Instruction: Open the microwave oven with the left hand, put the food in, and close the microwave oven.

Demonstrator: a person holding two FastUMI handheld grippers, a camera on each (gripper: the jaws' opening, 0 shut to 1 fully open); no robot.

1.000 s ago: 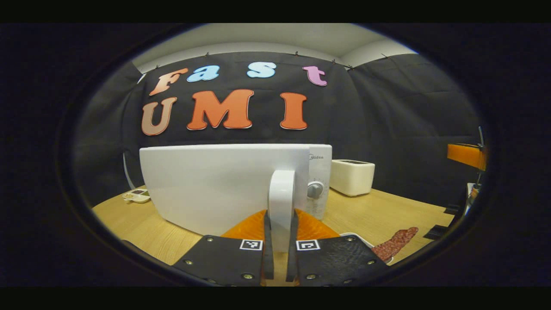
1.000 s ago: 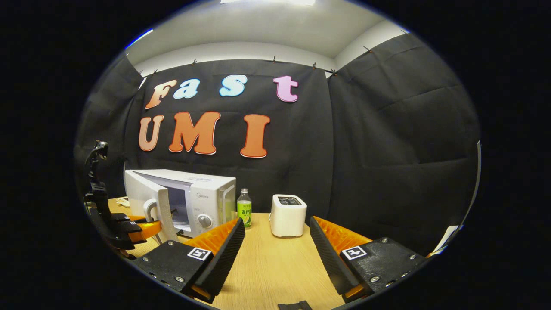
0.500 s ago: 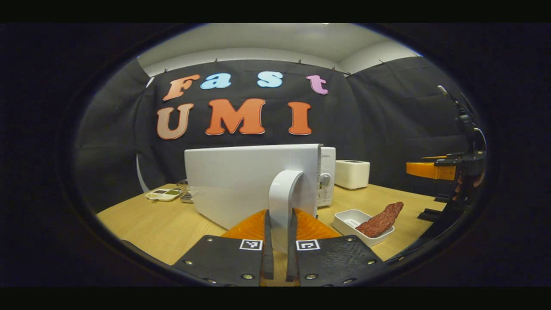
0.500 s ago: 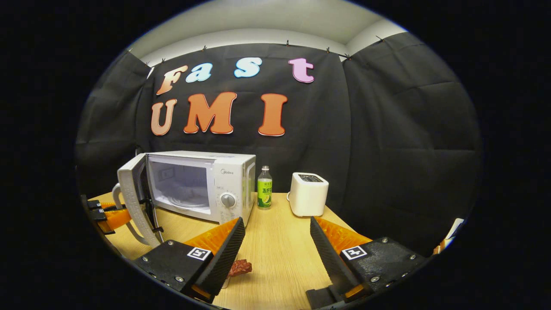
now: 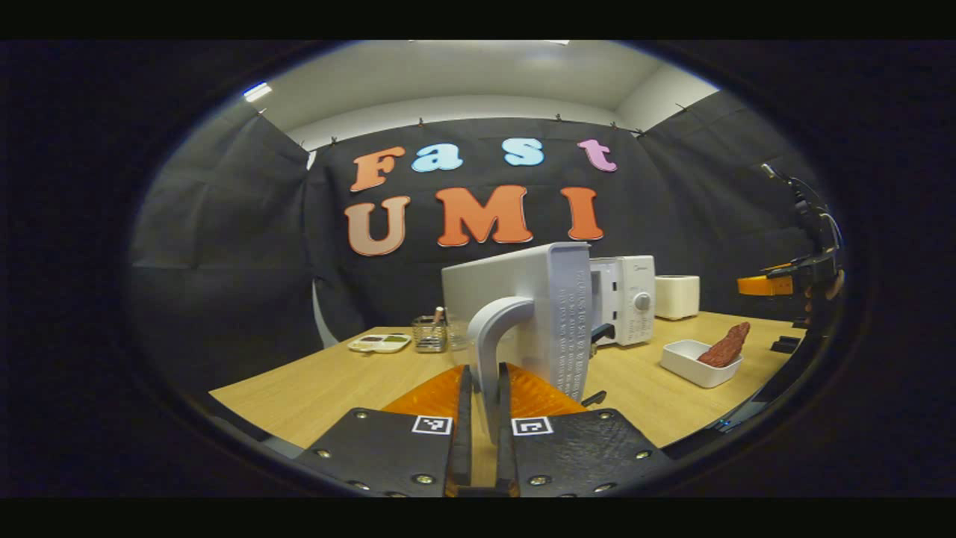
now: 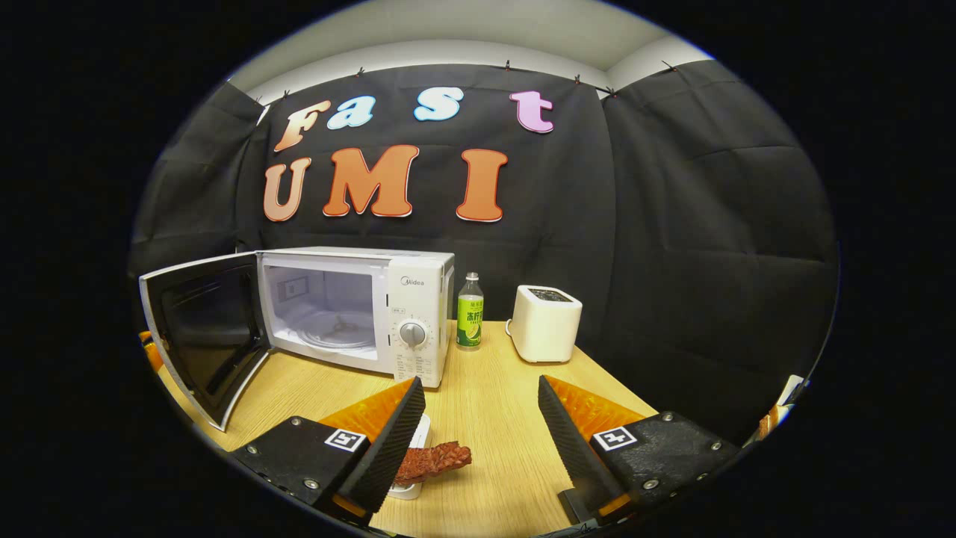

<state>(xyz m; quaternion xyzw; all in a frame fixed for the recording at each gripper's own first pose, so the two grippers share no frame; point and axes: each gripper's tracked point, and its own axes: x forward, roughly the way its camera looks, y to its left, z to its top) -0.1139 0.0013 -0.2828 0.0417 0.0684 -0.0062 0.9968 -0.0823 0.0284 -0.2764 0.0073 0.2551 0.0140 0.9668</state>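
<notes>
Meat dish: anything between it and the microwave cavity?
Nothing visible. The door is swung wide to the side, the cavity is open, and bare table lies between it and the meat dish.

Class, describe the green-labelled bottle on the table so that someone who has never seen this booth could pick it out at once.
Start at the white microwave with its door swung open on the wooden table. Just past its dial side, before the white toaster, stands the bottle, upright near the black cloth wall. It is the one slim, clear thing with a bright green label between two boxy white appliances.
</notes>
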